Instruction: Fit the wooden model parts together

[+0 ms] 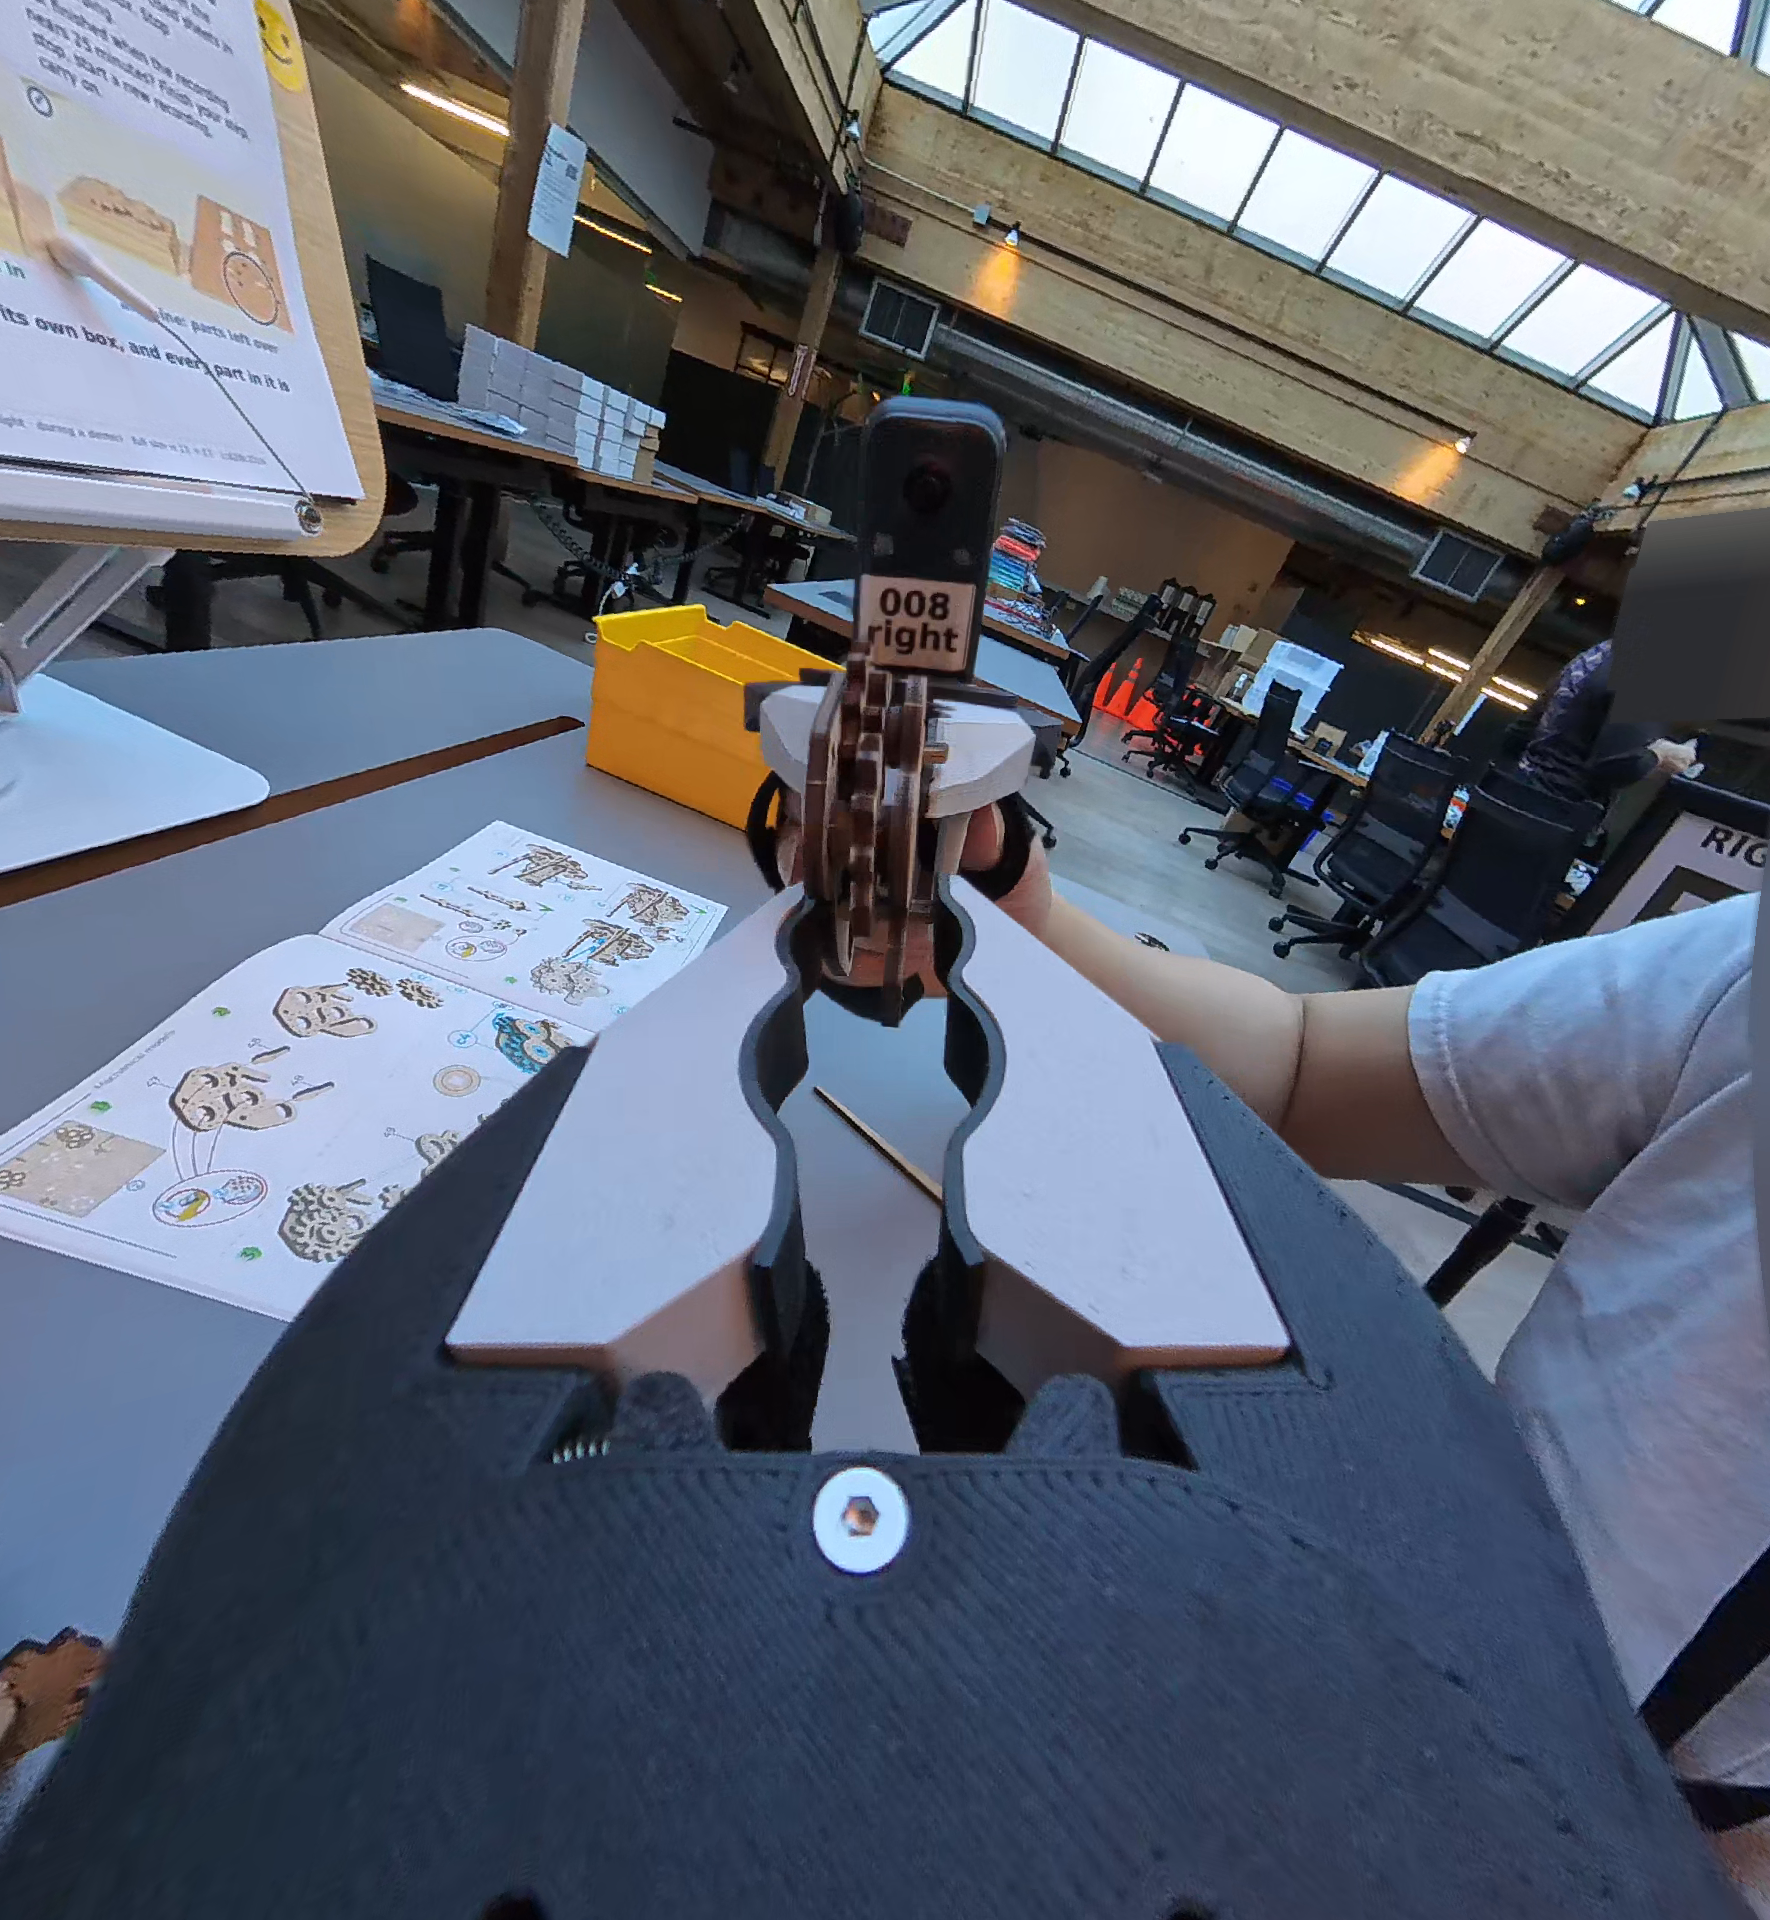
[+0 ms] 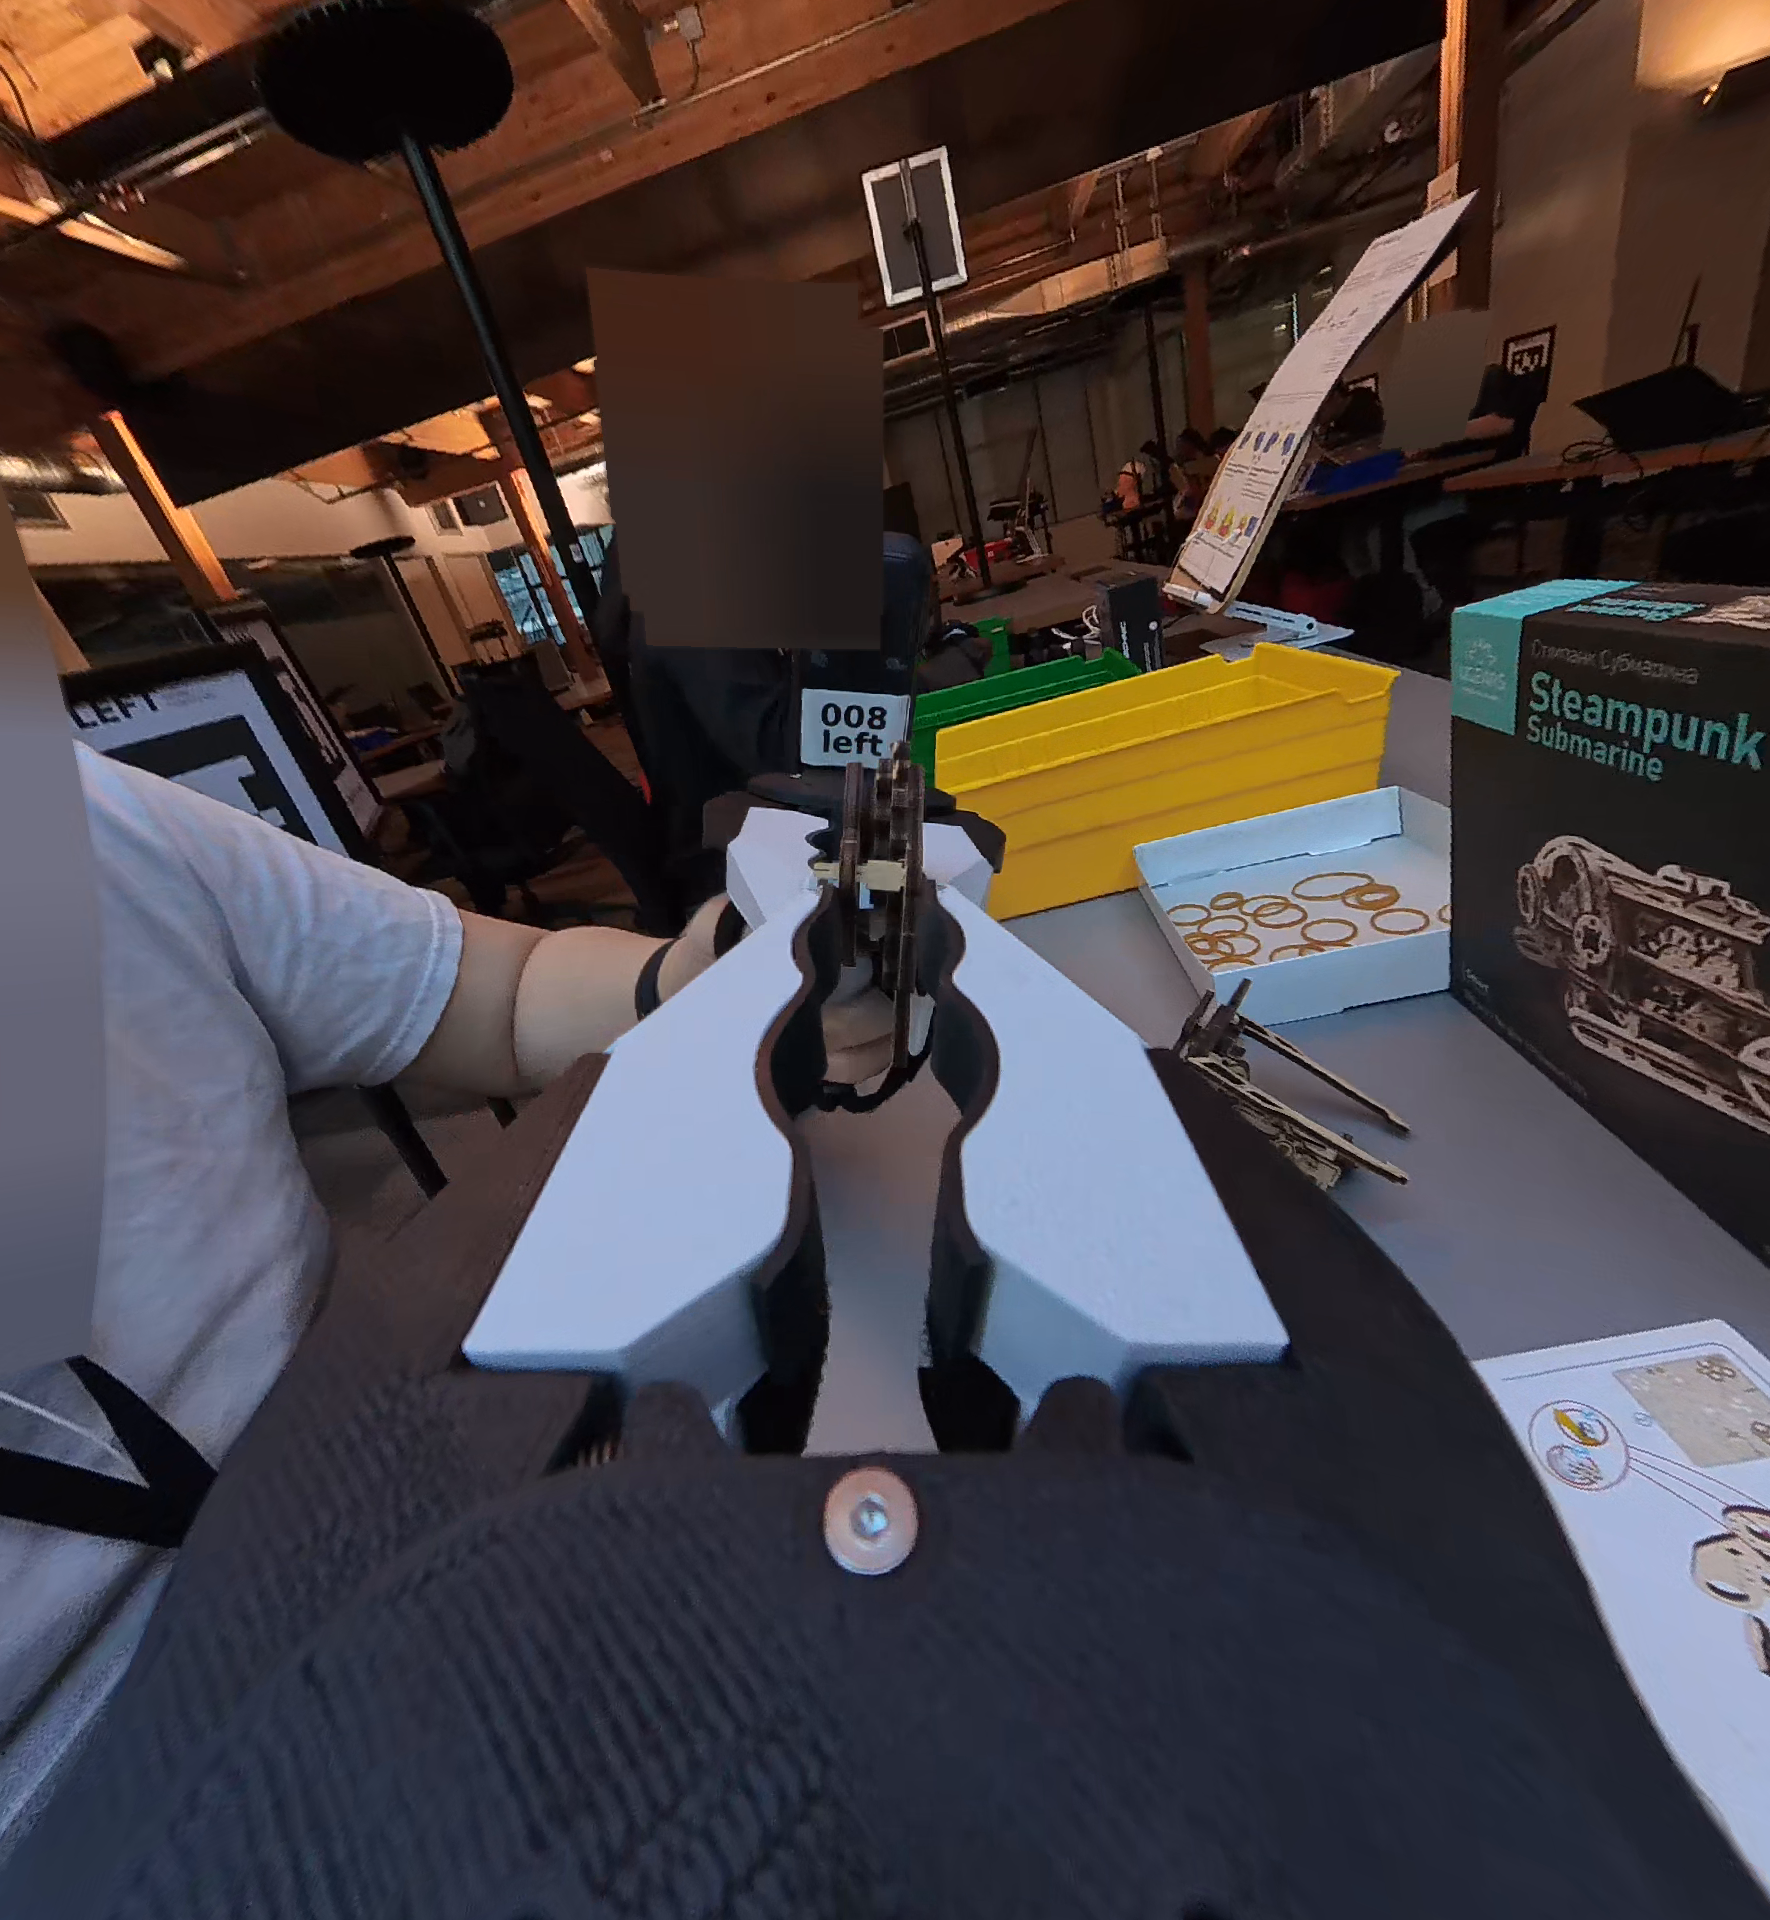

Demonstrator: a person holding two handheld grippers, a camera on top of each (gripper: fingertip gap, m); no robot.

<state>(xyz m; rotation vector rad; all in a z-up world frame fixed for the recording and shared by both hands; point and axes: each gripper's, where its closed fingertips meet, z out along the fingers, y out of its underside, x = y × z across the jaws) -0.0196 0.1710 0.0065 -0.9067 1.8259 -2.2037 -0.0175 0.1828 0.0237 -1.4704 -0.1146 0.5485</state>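
Note:
A dark wooden gear assembly (image 1: 860, 821) of several stacked toothed plates is held in the air between both grippers. My left gripper (image 1: 868, 914) is shut on its near edge. The right gripper (image 1: 891, 758) faces it and grips the far edge. In the right wrist view my right gripper (image 2: 879, 930) is shut on the same assembly (image 2: 886, 831), with the left gripper (image 2: 860, 847) opposite. A pale peg sticks out across the plates. The person's hands show behind each far gripper.
An open instruction booklet (image 1: 320, 1049) and a thin wooden stick (image 1: 876, 1143) lie on the grey table (image 1: 237, 748). A yellow bin (image 2: 1161, 748), a white tray of rings (image 2: 1296, 914), another wooden sub-assembly (image 2: 1265, 1101) and the kit box (image 2: 1639, 883) stand on the right. A sheet stand (image 1: 112, 239) is on the left. The grippers are tip to tip, or close to it.

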